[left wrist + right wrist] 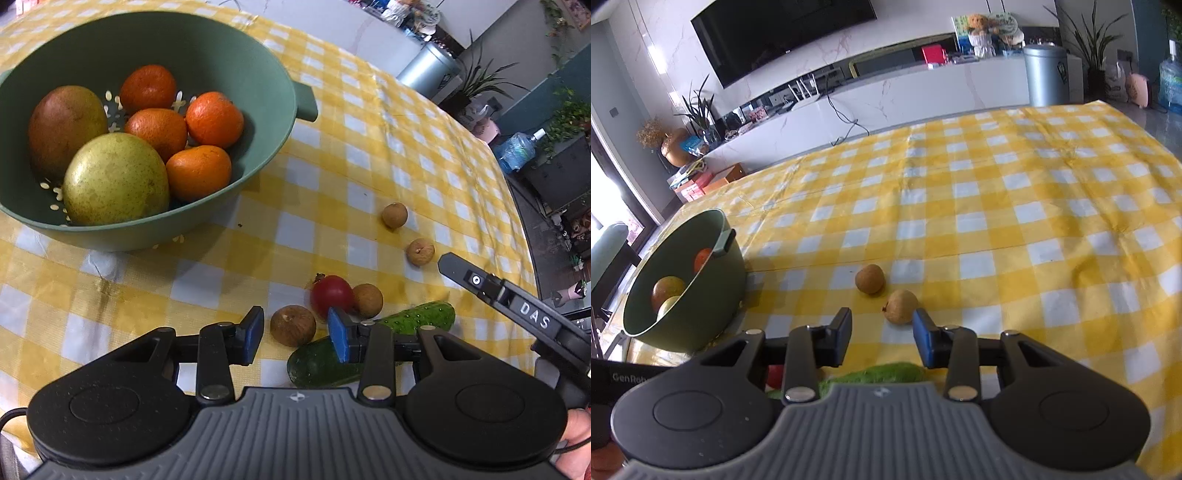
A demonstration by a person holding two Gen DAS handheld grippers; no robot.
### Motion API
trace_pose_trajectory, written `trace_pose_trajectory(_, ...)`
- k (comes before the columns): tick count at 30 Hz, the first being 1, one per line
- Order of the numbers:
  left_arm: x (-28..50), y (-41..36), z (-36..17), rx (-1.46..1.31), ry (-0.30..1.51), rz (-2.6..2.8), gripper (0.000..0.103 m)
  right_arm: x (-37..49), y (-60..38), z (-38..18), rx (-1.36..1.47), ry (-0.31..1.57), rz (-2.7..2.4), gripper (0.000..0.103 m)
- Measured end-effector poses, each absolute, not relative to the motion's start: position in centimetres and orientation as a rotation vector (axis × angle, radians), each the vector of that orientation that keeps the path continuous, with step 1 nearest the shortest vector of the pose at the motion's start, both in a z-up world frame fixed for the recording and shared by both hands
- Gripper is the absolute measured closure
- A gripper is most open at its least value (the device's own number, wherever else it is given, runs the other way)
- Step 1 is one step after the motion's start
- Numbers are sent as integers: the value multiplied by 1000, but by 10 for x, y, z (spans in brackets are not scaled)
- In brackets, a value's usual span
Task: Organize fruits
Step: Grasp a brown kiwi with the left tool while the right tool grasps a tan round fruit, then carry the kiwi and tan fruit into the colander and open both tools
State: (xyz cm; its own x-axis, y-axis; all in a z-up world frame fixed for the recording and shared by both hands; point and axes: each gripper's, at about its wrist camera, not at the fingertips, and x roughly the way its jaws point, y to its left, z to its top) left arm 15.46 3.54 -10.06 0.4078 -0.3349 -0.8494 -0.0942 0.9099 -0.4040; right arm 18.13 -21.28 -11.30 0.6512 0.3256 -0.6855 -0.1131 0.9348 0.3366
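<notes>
A green colander bowl holds two mangoes and several oranges. On the yellow checked cloth lie several brown longans, a red cherry tomato and a cucumber. My left gripper is open, its jaws on either side of the nearest longan. My right gripper is open and empty, just above the cucumber, with two longans just ahead. The bowl stands to its left. The right gripper's finger shows at the right of the left wrist view.
The table's right edge drops to the floor. Beyond the table's far edge are a white TV cabinet, a metal bin and potted plants.
</notes>
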Motion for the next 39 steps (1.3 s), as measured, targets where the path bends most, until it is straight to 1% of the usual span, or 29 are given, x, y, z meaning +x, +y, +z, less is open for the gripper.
trace_pose_trajectory(3, 157, 33, -104, -433, 1166, -156, 59, 195, -215, -120, 303, 863, 241, 69)
trace_pose_trajectory(5, 158, 31, -104, -423, 1169, -150, 61, 200, -216, -124, 311, 880, 233, 73)
trace_pose_trajectory(7, 158, 29, -103, -415, 1170, -146, 62, 203, -216, -128, 304, 888, 226, 74)
trace_pose_trajectory(12, 158, 26, -102, -405, 1174, -144, 69, 207, -210, -131, 271, 879, 211, 74)
trace_pose_trajectory(15, 158, 24, -102, -396, 1173, -137, 73, 211, -207, -135, 265, 886, 216, 77)
trace_pose_trajectory(17, 157, 23, -102, -394, 1168, -134, 73, 211, -205, -136, 255, 883, 224, 79)
trace_pose_trajectory(32, 153, 25, -104, -420, 1140, -125, 73, 209, -206, -138, 278, 889, 238, 81)
trace_pose_trajectory(39, 139, 22, -83, -375, 1067, -113, 73, 199, -203, -128, 255, 838, 271, 81)
